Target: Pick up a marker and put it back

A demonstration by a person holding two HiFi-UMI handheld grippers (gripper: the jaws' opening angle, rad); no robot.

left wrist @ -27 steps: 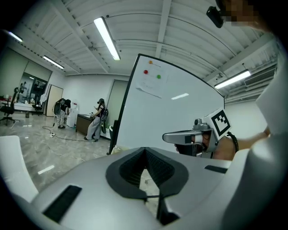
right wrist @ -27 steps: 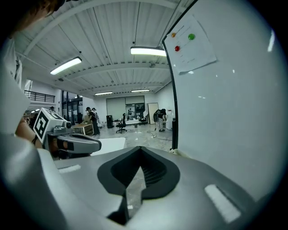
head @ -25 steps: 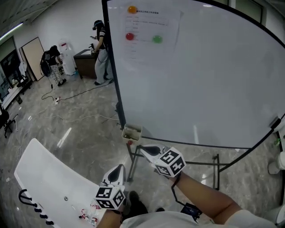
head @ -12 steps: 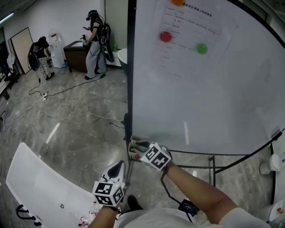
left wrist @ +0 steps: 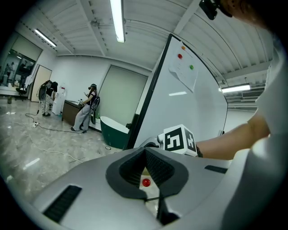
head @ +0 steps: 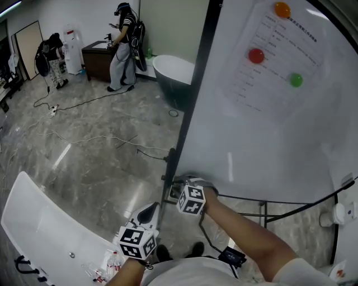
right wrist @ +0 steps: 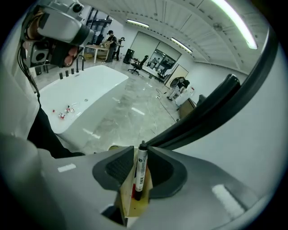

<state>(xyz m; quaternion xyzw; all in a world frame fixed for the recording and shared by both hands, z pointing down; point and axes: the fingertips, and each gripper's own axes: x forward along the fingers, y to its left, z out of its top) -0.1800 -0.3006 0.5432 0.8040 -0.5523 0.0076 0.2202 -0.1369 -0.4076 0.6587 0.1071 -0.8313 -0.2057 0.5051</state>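
Observation:
A marker [right wrist: 140, 173] with a white barrel and black cap stands upright in a beige holder box [right wrist: 127, 203] at the whiteboard's lower left corner. My right gripper [right wrist: 140, 156] is shut on the marker, one jaw on each side of its barrel. In the head view the right gripper [head: 180, 185] covers the box beside the board's black frame [head: 193, 111], and the marker is hidden. My left gripper [head: 149, 212] hangs lower and nearer, shut and holding nothing. Past its jaws in the left gripper view [left wrist: 145, 152] a small red round tip [left wrist: 146, 182] shows.
The whiteboard [head: 291, 151] fills the right side, with a paper sheet and red [head: 256, 55], green [head: 295, 80] and orange [head: 282, 9] magnets. A white bathtub [head: 39, 229] lies lower left, a dark tub [head: 173, 70] beyond. People [head: 122, 44] stand far back; cables cross the floor.
The head view has swung left along the board. My right gripper moved in to the holder box at the board's corner. The left gripper stayed low and still.

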